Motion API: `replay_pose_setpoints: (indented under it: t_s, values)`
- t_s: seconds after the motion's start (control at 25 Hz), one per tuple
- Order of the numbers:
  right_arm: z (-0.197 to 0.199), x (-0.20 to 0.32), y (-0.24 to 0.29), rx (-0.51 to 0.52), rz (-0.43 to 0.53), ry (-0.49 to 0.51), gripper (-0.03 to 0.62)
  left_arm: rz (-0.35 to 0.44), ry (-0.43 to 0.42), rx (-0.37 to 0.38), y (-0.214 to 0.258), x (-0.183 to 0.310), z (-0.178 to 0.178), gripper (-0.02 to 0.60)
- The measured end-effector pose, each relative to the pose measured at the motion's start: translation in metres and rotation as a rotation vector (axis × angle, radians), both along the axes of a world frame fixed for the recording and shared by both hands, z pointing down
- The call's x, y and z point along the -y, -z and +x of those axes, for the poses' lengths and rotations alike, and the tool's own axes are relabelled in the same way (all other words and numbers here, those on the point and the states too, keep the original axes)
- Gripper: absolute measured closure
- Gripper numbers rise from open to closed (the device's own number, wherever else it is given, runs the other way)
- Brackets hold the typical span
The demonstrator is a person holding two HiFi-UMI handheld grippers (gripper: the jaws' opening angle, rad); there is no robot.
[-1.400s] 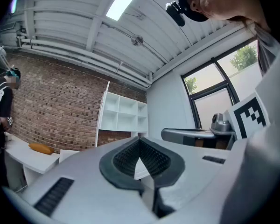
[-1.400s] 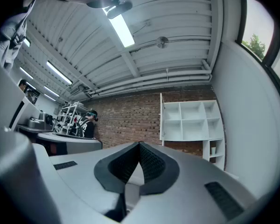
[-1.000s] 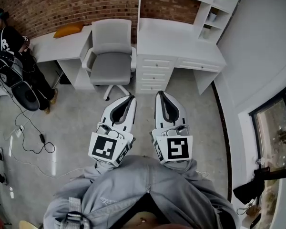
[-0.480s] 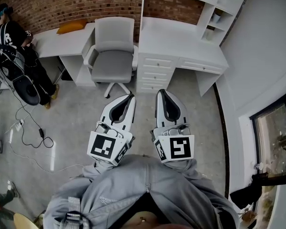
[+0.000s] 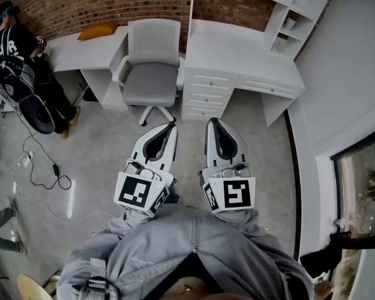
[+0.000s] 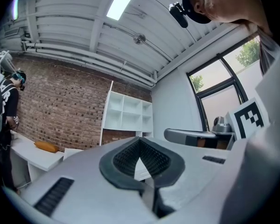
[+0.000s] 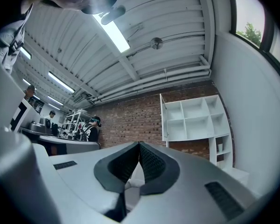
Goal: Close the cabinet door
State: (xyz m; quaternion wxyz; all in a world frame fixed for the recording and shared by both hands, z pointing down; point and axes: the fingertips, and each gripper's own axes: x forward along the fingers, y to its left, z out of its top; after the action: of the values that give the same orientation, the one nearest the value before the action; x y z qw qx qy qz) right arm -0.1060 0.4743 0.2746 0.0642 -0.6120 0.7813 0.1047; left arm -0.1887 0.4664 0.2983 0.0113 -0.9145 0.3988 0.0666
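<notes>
The white shelf cabinet (image 5: pixel 287 5) stands on a white desk (image 5: pixel 237 55) against the brick wall. In the right gripper view its thin door (image 7: pixel 163 118) stands open, edge-on at the cabinet's left side. In the head view that door (image 5: pixel 191 2) is a narrow white strip. My left gripper (image 5: pixel 169 127) and right gripper (image 5: pixel 214 122) are side by side close to my body. They point at the desk from well short of it. Both are shut with nothing between the jaws. The left gripper (image 6: pixel 140 143) and right gripper (image 7: pixel 139 146) show their tips meeting.
A grey office chair (image 5: pixel 151 67) stands left of the desk's drawers (image 5: pixel 206 95). A lower white desk (image 5: pixel 81 52) carries an orange object (image 5: pixel 97 30). A person (image 5: pixel 19 49) stands at far left, with cables (image 5: pixel 44 167) on the floor. A window (image 5: pixel 362 186) is at right.
Both grippers stay shut in the same spot before my body. The room has slid slightly right in the head view, and a person's legs have come into view at the lower left edge.
</notes>
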Motion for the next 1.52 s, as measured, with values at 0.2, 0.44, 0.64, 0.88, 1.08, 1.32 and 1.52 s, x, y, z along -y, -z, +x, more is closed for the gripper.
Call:
replay_pose_setpoints:
  t_s: [0.2,0.44,0.64,0.88,1.08,1.32,1.52]
  values:
    - [0.007,0.025,-0.005,-0.011,-0.018,-0.025,0.568,-0.018,0.002,0.003,-0.007,0.027,0.003,0.577]
    - [0.020,0.073,-0.018,-0.016,-0.053,-0.055,0.568,-0.026,0.004,0.029,-0.014,0.080,0.011,0.577]
    - [0.024,0.128,-0.014,-0.024,-0.049,-0.084,0.568,-0.027,-0.007,0.046,-0.013,0.136,0.012,0.577]
    - [0.027,0.195,-0.013,-0.049,-0.054,-0.114,0.568,-0.030,-0.018,0.050,-0.010,0.208,0.018,0.577]
    - [0.030,0.241,-0.019,-0.030,-0.075,-0.141,0.568,-0.039,-0.030,0.048,-0.012,0.258,0.015,0.577]
    - [0.029,0.288,-0.022,-0.025,-0.082,-0.167,0.568,-0.042,-0.064,0.049,-0.013,0.306,0.016,0.577]
    - [0.021,0.324,-0.026,-0.017,-0.084,-0.184,0.568,-0.036,-0.092,0.044,-0.017,0.341,0.010,0.577]
